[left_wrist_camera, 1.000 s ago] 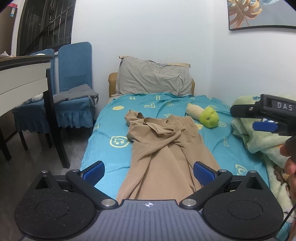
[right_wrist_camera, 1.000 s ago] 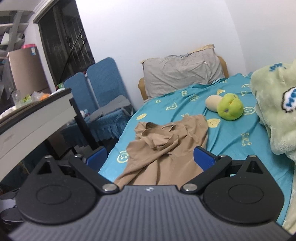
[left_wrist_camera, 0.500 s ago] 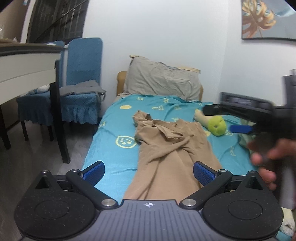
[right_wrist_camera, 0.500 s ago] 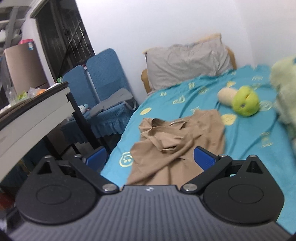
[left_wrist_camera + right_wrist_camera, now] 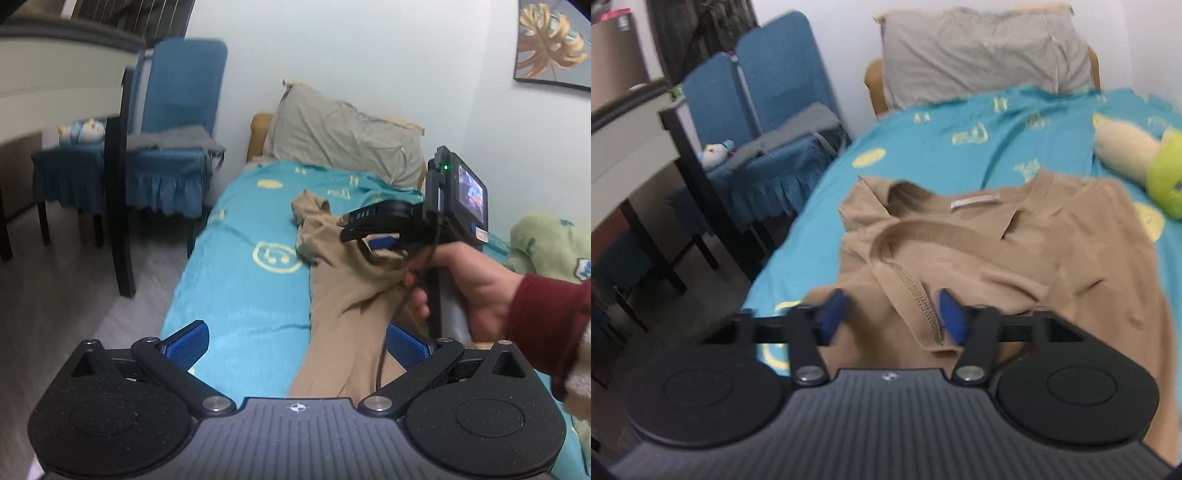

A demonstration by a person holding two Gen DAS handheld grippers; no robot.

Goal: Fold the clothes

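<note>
The right gripper (image 5: 892, 314), spread a second ago, has just been closing over the shirt (image 5: 1015, 258) at 6 o'clock, fabric between its jaws but not yet clamped; left gripper (image 5: 295, 341) spread, empty

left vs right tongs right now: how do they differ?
Left tongs stand wide open, with the tan shirt's lower part lying between the blue pads, untouched. Right tongs have just been closing and are much narrower, pads flanking a stitched hem fold near the collar. Both point down at the same shirt.

The bed (image 5: 1015, 122) is covered by a teal sheet; a tan shirt (image 5: 1015, 258), pillow (image 5: 979, 51) and plush toy (image 5: 1137, 162) are laid on it.
</note>
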